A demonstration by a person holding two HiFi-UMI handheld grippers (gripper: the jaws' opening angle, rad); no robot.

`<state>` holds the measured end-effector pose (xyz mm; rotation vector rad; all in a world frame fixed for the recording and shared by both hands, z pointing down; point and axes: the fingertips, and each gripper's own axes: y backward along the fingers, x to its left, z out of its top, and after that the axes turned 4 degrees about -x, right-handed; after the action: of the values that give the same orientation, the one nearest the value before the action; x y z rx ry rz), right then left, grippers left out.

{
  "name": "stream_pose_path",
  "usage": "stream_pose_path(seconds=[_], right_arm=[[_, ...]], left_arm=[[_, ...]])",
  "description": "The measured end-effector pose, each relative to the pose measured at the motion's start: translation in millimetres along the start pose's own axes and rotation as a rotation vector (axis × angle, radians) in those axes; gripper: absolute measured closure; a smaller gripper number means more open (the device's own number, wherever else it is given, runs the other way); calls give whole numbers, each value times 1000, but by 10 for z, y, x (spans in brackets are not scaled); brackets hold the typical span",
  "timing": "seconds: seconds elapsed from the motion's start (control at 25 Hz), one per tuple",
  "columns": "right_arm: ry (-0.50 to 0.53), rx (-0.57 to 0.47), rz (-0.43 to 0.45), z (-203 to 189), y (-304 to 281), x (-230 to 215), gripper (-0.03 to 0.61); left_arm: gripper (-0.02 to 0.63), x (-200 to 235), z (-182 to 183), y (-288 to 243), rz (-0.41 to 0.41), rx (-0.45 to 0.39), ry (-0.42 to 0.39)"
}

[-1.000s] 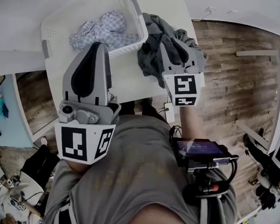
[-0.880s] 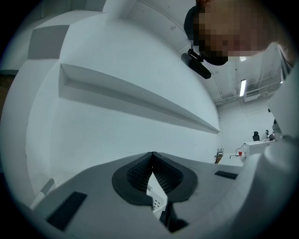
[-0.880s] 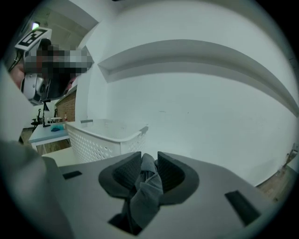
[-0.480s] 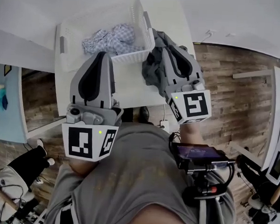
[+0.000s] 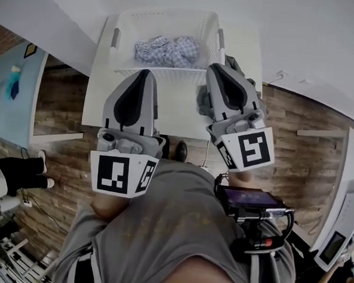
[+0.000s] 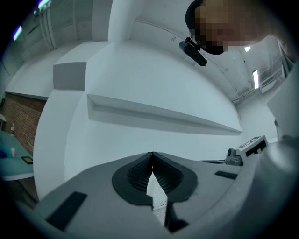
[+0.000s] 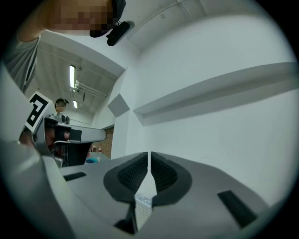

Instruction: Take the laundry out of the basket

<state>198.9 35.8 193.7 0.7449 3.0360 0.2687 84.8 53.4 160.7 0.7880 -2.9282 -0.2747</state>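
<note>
Head view showed the laundry (image 5: 167, 49), a crumpled blue-and-white checked cloth, lying inside the white slatted basket (image 5: 167, 14) at the far side of the white counter (image 5: 179, 111). A grey garment (image 5: 201, 103) lay on the counter just beside the basket's right end, mostly hidden behind the right gripper (image 5: 216, 67). Both grippers were held up on the near side of the basket, pointing towards it and clear of the cloth. The left gripper (image 5: 146, 72) hung over the counter before the basket's front wall. In the left gripper view its jaws were pressed together with nothing between them, aimed at a bare white wall with a long ledge (image 6: 159, 116) across it. The right gripper view showed that gripper's jaws, which had just been closing, standing together and empty, facing the same sort of wall. Brown wooden floor (image 5: 62, 107) showed to either side of the counter.
</note>
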Motion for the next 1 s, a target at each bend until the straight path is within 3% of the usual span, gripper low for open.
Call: stream_pose_path(seconds=[0.36,1.0], right_arm=[[-5,14,95,-58,-262,231,552],[28,14,91,-44,-1025,98,551]], left_arm=[[606,286,92,156,90,-36,-37],[604,986,88,-254,142,-42,15]])
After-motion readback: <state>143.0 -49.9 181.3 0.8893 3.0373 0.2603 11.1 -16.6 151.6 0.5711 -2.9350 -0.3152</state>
